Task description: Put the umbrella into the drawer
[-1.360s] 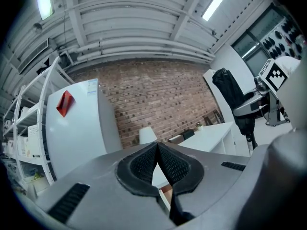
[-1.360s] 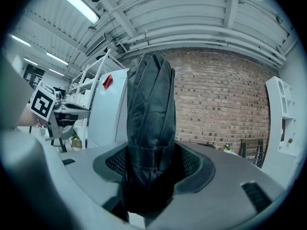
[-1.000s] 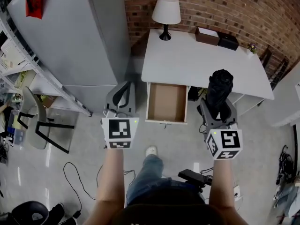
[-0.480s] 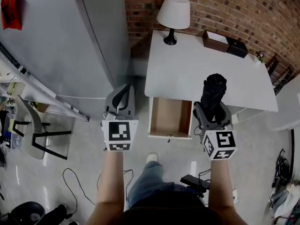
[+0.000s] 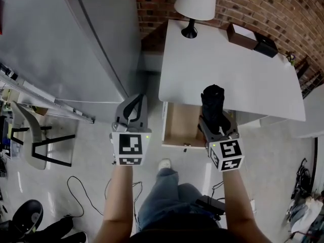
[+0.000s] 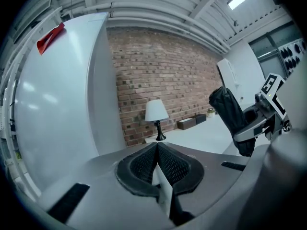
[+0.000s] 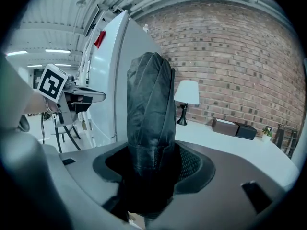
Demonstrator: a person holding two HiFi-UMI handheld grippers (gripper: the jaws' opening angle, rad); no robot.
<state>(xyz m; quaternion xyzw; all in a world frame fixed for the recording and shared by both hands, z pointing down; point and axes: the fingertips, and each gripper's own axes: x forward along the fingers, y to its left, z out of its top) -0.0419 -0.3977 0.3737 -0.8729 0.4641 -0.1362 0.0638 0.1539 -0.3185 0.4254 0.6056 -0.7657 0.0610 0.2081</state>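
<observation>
**Jaws: right gripper [image 7: 151, 164] clamped on umbrella [image 7: 149, 109], left gripper [image 6: 157, 159] closed on nothing**

Right gripper view: both pads pinch the lower part of the folded black umbrella. Its body runs out past the jaws and fills the centre of that view; the wrinkled fabric is bunched where the pads grip it.

Left gripper view: pads pressed together along one seam, nothing between them. That gripper points toward the brick wall [image 6: 158, 75] and the lamp [image 6: 156, 113]. The umbrella and the right gripper's marker cube show at this view's right edge.

Head view: the umbrella is off the table, carried in the right gripper. It overlaps the front edge of the white desk [image 5: 238, 70] and the right side of the drawer [image 5: 179, 128]. It is above the drawer, not inside it. The drawer stands pulled open below the desk's front edge, brown interior showing. The left gripper is held over the floor [image 5: 76, 186], left of the drawer and beside the grey cabinet [image 5: 61, 44].

On the desk's far side: the lamp at the left corner, a brown box [image 5: 242, 34] and a black box [image 5: 265, 45] touching or nearly so, near the wall. A chair [image 5: 35, 143] stands at far left.
</observation>
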